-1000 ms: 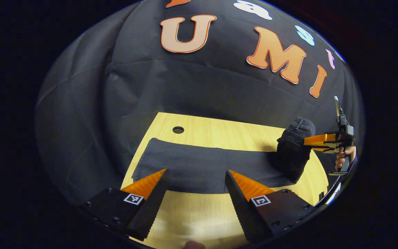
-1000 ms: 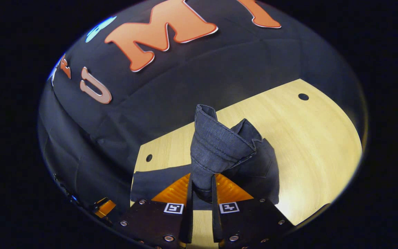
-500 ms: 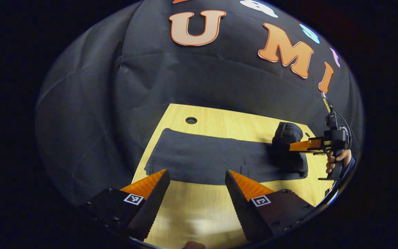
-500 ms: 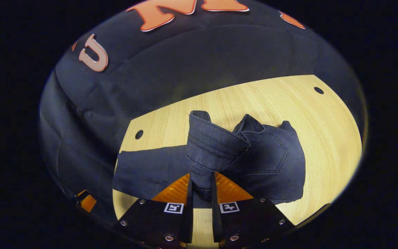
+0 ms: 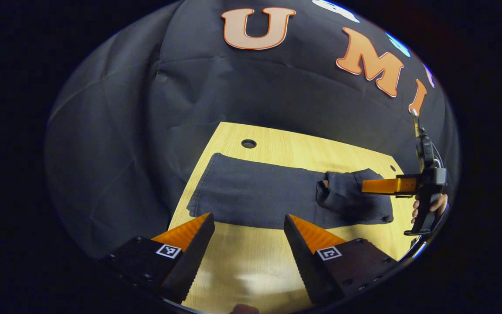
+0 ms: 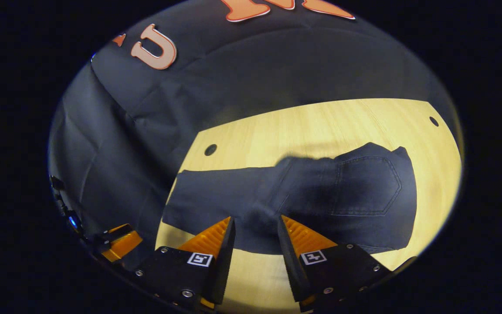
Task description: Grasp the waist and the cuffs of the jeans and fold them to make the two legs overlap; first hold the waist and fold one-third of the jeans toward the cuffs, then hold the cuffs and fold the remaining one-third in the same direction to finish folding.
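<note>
Your right gripper has let go of the waist it held pinched a second ago, and its fingers now stand apart over the near edge of the jeans. Your left gripper hovers open above the bare table. Beyond it the jeans lie flat, waist end folded over the legs.

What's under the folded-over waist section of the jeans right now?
The waist section lies on the jeans' legs, which lie flat on the wooden table. How squarely the layers beneath are stacked can't be seen; the flap covers them.
</note>
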Available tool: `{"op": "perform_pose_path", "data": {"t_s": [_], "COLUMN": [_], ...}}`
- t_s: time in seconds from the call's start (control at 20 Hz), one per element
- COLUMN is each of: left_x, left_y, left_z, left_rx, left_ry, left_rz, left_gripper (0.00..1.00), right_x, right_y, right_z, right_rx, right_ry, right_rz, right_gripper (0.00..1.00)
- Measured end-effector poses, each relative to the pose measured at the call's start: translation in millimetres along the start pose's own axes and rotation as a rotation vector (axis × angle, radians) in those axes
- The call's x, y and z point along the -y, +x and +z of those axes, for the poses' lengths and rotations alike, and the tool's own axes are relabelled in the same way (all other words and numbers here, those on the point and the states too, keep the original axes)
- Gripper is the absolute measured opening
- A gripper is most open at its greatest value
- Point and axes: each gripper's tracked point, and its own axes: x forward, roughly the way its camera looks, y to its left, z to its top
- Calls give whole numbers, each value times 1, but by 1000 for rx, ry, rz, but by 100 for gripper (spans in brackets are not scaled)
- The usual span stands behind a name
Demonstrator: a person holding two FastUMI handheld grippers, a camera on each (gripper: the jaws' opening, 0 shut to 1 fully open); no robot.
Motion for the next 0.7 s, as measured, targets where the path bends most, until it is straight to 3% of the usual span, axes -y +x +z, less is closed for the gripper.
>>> {"op": "perform_pose_path", "data": {"t_s": [0.2, 0.35, 0.4, 0.45, 0.5, 0.7], "left_x": [-22, -36, -40, -45, -50, -73], "left_y": [23, 42, 47, 54, 60, 78], "left_z": [-8, -19, -19, -20, -21, -30], "left_rx": [-63, -150, -168, -192, -214, -334], "left_ry": [-34, -90, -115, -139, -163, -261], "left_rz": [46, 77, 82, 87, 93, 149], "left_gripper": [96, 93, 97, 96, 97, 96], "right_x": [9, 20, 25, 29, 32, 38], "right_y": [-16, -35, -42, -50, -57, -80], "right_z": [13, 27, 29, 31, 32, 33], "right_rx": [55, 125, 145, 161, 174, 223], "right_ry": [-30, -63, -73, -77, -81, -69], "right_rz": [-27, -74, -93, -112, -124, -154], "right_gripper": [69, 87, 89, 83, 95, 98]}}
